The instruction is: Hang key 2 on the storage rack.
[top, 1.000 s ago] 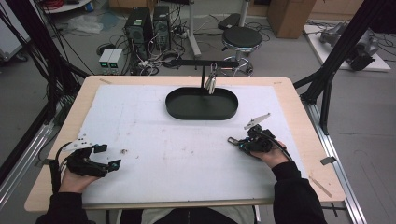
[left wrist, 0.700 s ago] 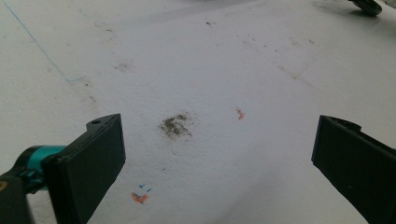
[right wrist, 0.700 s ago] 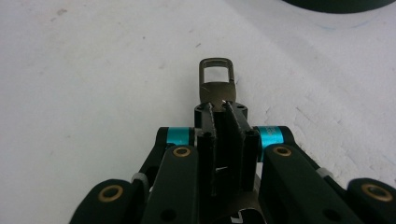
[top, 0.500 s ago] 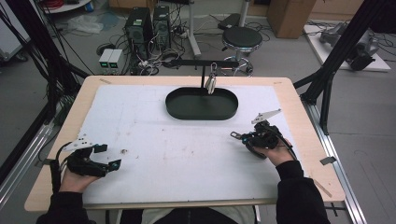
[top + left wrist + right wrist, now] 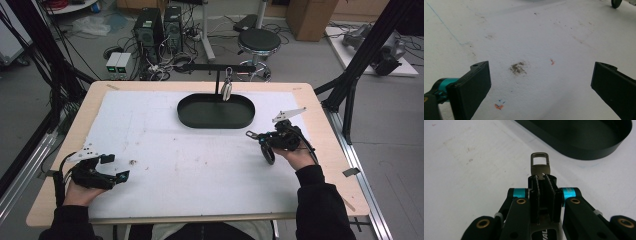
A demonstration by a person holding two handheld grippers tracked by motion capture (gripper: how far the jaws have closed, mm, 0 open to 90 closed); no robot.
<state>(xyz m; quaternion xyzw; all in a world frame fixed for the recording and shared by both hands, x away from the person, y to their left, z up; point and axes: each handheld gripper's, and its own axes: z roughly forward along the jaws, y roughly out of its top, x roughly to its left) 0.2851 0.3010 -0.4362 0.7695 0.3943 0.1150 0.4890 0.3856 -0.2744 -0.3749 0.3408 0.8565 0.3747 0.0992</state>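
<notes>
beside the oval black tray (image 5: 584,147), right tool (image 5: 541,177) clamped on a flat metal clasp (image 5: 539,165); left tool (image 5: 537,82) agape, empty

The one bit of lettering sits on the right gripper (image 5: 541,178), low on its body between the two arms: white capitals "VAL" (cut off by the picture's bottom edge).

Left black two-jaw gripper (image 5: 112,168) rests low at the near left, jaws wide apart; right black two-jaw gripper (image 5: 541,178) raised at the right, jaws clamped together, pointing leftward.
</notes>
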